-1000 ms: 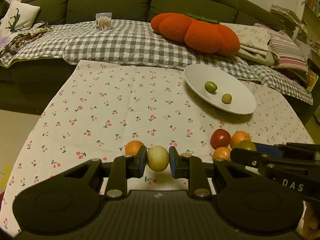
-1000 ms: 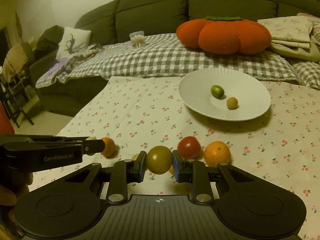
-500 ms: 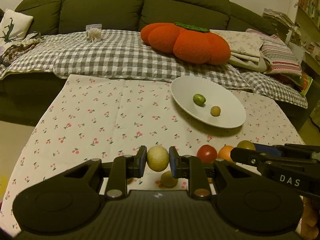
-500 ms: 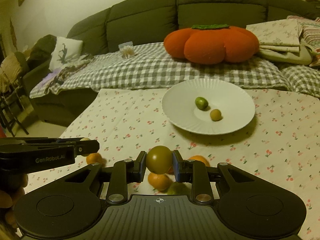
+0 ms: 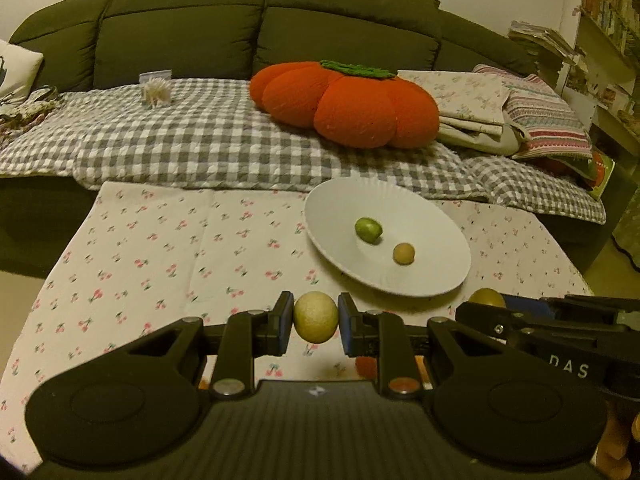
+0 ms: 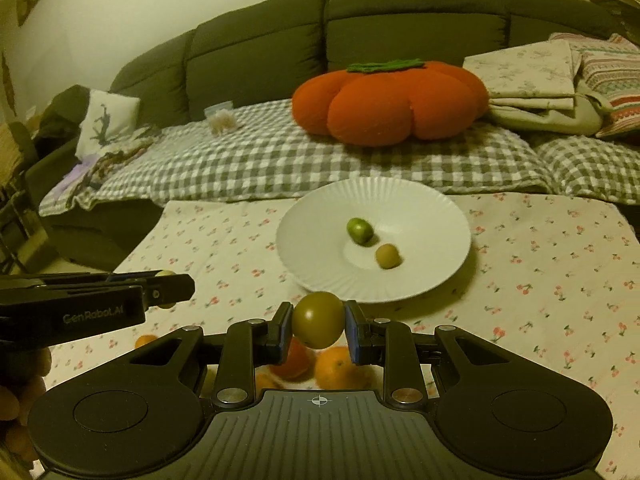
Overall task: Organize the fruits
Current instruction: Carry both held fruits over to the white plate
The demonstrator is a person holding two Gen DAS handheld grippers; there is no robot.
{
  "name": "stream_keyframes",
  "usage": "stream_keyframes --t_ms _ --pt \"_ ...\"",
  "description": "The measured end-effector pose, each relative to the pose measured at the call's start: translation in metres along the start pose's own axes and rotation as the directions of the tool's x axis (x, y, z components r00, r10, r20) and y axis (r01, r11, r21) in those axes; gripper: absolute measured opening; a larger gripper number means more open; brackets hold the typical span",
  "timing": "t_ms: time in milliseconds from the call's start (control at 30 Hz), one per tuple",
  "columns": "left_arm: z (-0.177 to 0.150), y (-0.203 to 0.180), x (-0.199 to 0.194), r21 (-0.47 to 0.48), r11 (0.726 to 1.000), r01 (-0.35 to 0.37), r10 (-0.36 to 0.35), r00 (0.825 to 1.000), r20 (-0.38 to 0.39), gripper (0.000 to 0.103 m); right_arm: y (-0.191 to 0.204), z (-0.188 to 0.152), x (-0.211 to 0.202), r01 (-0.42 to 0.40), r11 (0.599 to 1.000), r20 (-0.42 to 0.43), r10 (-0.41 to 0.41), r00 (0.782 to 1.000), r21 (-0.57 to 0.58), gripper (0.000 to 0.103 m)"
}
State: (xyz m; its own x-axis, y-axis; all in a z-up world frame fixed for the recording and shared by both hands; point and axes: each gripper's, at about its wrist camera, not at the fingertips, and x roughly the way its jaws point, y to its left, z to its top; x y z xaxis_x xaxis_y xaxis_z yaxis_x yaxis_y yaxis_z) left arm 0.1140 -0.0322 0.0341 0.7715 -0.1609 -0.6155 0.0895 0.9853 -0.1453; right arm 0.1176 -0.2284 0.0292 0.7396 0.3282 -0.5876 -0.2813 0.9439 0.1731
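Both grippers held above the tabletop (image 5: 160, 248), each carrying one fruit, short of the plate (image 6: 320, 272).

Left gripper (image 5: 316, 318): jaws pinching a pale yellow fruit (image 5: 315, 317). Right gripper (image 6: 318, 325): jaws pinching an olive-green fruit (image 6: 318, 324), just before the plate's near rim. The plate holds two small fruits; most of its surface is bare. Oranges (image 6: 336, 366) lie below the right gripper.

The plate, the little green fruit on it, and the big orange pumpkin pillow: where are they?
plate (image 6: 320, 272), right wrist view, bare left inner slope.
little green fruit (image 6: 359, 230), right wrist view, its middle.
pumpkin pillow (image 5: 352, 112), left wrist view, front orange lobe.
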Motion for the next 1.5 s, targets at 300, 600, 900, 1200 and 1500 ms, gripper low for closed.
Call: stream_keyframes --t_ms 300,600,900,1200,1500 --pt "0.017 -0.013 0.027 0.023 0.999 0.033 -0.034 0.998 0.045 0.022 -0.027 0.012 0.013 0.034 0.998 0.002 -0.034 0.999 0.045 0.025" --pt "0.020 -0.031 0.065 0.056 0.994 0.091 -0.093 0.995 0.046 0.022 -0.046 0.023 0.037 0.062 0.997 -0.008 -0.062 0.998 0.036 0.025" --pt "0.022 -0.045 0.101 0.097 0.991 0.097 -0.099 0.995 0.017 0.022 -0.055 0.025 0.069 0.085 0.996 -0.038 -0.085 0.996 -0.013 0.025" --pt "0.022 -0.042 0.122 0.097 0.992 0.083 -0.083 0.997 0.002 0.022 -0.052 0.021 0.090 0.084 0.994 -0.054 -0.089 0.995 -0.073 0.025" --pt "0.021 -0.037 0.130 0.086 0.993 0.083 -0.082 0.997 -0.007 0.022 -0.050 0.019 0.096 0.085 0.991 -0.055 -0.091 0.994 -0.101 0.027"
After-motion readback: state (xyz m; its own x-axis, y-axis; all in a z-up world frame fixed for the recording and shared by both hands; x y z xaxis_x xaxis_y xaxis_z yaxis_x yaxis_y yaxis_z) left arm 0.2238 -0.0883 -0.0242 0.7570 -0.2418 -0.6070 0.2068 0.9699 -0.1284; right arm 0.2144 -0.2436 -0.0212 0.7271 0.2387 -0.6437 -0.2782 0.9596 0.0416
